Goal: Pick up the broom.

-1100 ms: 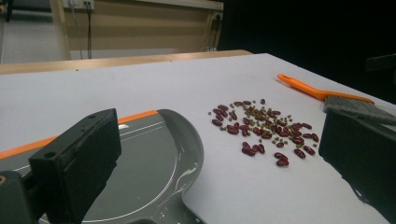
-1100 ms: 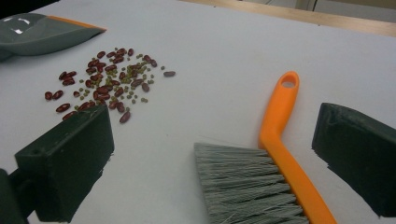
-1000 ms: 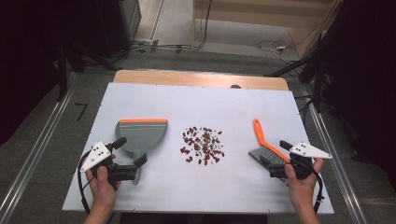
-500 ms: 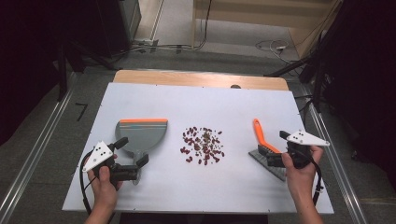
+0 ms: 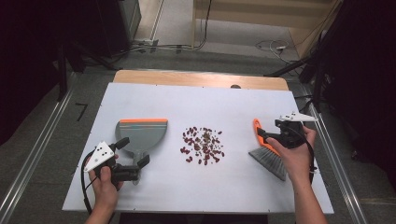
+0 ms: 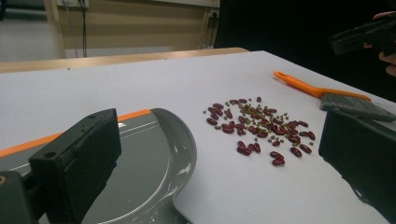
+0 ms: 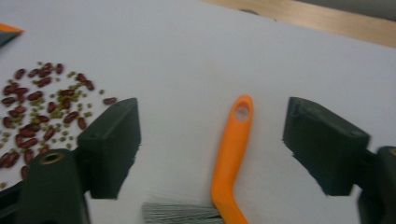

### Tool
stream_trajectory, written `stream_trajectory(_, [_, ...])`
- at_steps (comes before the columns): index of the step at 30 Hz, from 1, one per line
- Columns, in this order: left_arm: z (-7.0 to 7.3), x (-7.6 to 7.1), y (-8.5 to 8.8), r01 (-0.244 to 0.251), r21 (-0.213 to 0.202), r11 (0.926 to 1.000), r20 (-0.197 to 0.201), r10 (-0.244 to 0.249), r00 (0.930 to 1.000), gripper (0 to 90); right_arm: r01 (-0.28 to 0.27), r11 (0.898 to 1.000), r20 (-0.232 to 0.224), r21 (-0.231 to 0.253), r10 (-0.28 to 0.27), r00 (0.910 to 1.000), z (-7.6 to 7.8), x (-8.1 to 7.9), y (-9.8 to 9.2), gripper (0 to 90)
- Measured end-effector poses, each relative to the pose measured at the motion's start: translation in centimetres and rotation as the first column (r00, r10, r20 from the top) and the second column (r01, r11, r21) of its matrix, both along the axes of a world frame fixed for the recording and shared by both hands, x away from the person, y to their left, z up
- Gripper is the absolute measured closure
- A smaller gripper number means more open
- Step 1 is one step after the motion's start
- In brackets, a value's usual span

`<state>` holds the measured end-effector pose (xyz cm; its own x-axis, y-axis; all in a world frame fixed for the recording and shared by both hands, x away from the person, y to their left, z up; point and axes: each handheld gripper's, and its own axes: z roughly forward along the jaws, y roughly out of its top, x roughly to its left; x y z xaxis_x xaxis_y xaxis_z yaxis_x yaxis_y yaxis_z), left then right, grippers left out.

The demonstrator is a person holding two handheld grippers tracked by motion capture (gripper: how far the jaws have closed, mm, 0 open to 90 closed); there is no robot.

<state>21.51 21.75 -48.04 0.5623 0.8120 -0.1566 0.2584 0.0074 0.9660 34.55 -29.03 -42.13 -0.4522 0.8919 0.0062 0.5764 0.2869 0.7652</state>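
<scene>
Right gripper [image 7: 212, 149] fingers wide open straddling the brush [image 7: 229, 163] handle at counter's 3 o'clock, holding nothing; left gripper [image 5: 132, 156] open by dustpan [image 5: 141, 135]; brush looks light, stiff, grab mid-handle.

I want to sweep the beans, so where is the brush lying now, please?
In the high view the brush lies at the table's right side, right of the bean pile. The right claw hovers open above it, its orange handle between the jaws.
</scene>
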Motion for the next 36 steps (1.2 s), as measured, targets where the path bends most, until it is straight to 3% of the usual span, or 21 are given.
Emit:
stream_trajectory(2, [0.0, 0.0, 0.0, -0.001, -0.002, 1.0, -0.001, 0.001, 1.0, 0.0, 0.033, 0.999, -0.047, 0.009, -0.033, 0.9984, -0.5, 0.6, -0.1, 30.0])
stream_trajectory(6, [0.0, 0.1, 0.0, 0.003, 0.004, 1.0, -0.003, -0.003, 1.0, 0.0, 0.049, 0.997, -0.14, -0.057, -0.056, 0.9886, -2.0, 1.7, 0.0, 38.4])
stream_trajectory(8, [0.0, 0.1, -0.1, 0.005, 0.004, 1.0, -0.003, -0.004, 1.0, 0.0, 0.045, 0.997, -0.18, -0.062, -0.056, 0.982, -2.6, 2.1, 0.0, 43.4])
stream_trajectory(10, [0.0, 0.1, -0.1, 0.003, 0.003, 1.0, -0.004, -0.003, 1.0, 0.0, 0.041, 0.997, -0.192, -0.065, -0.053, 0.9799, -2.9, 2.1, 0.0, 45.8])
stream_trajectory(13, [-0.1, 0.2, 0.0, 0.006, 0.009, 0.9999, -0.005, -0.006, 1.0, 0.0, 0.032, 0.991, -0.187, -0.132, -0.057, 0.9807, -3.9, 2.4, 0.4, 52.4])
stream_trajectory(15, [-0.1, 0.1, -0.1, 0.008, 0.01, 0.9999, -0.007, -0.008, 0.9999, 0.0, 0.063, 0.993, -0.234, -0.097, -0.084, 0.9686, -4.2, 2.6, 0.6, 52.4])
stream_trajectory(17, [-0.1, 0.1, -0.1, 0.013, 0.014, 0.9998, -0.008, -0.013, 0.9999, 0.0, 0.078, 0.991, -0.267, -0.109, -0.104, 0.9579, -4.6, 2.7, 0.7, 54.2])
stream_trajectory(21, [-0.1, 0.1, -0.2, 0.014, 0.017, 0.9997, -0.007, -0.014, 0.9999, 0.0, 0.101, 0.986, -0.295, -0.134, -0.137, 0.9457, -5.1, 2.8, 0.8, 57.6])
stream_trajectory(23, [-0.1, 0.1, -0.2, 0.015, 0.02, 0.9997, -0.008, -0.015, 0.9999, 0.0, 0.108, 0.983, -0.297, -0.149, -0.149, 0.9431, -5.4, 2.8, 0.8, 58.2])
stream_trajectory(24, [-0.2, 0.1, -0.3, 0.017, 0.022, 0.9996, -0.006, -0.017, 0.9998, 0.0, 0.113, 0.977, -0.287, -0.182, -0.163, 0.944, -5.6, 2.8, 0.9, 58.6])
stream_trajectory(29, [-0.2, 0.1, -0.6, 0.025, 0.036, 0.999, -0.005, -0.025, 0.9997, 0.0, 0.14, 0.976, -0.303, -0.169, -0.186, 0.9346, -6.1, 2.8, 1.1, 62.7])
stream_trajectory(36, [-0.3, 0.0, -1.3, 0.035, 0.04, 0.9986, -0.009, -0.035, 0.9994, 0.0, 0.156, 0.978, -0.282, -0.136, -0.189, 0.9405, -6.3, 2.5, 0.9, 68.0])
